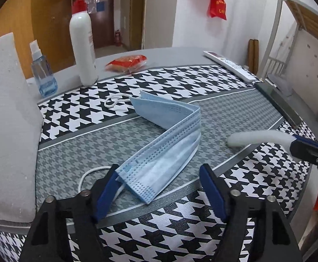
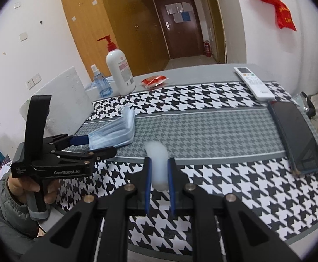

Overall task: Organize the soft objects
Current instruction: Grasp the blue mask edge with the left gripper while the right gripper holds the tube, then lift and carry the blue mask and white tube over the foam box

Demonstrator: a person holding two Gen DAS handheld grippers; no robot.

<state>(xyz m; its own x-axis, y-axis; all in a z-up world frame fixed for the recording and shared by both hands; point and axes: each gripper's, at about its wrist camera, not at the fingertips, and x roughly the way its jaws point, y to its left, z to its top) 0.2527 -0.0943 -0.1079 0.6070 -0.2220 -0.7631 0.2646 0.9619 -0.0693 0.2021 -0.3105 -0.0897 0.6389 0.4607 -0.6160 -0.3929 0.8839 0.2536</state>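
Left wrist view showed the left gripper (image 1: pixel 159 187) half-open around the face mask (image 1: pixel 165 139), unclamped, so it risked slipping, while the right gripper (image 2: pixel 160 172) pinched a foam strip (image 2: pixel 156 163).

My left gripper (image 2: pixel 100 144) is matte black with blue finger pads, round silver pivot screws and white "GenRobot.AI" lettering on its side. My right gripper (image 2: pixel 160 174) matches. A grey padded sleeve (image 2: pixel 4 205) covers my wrist.

Both pictures are bright with soft, even light and faint shadows; edges bend and go black (fisheye lens), darkest around twelve o'clock.
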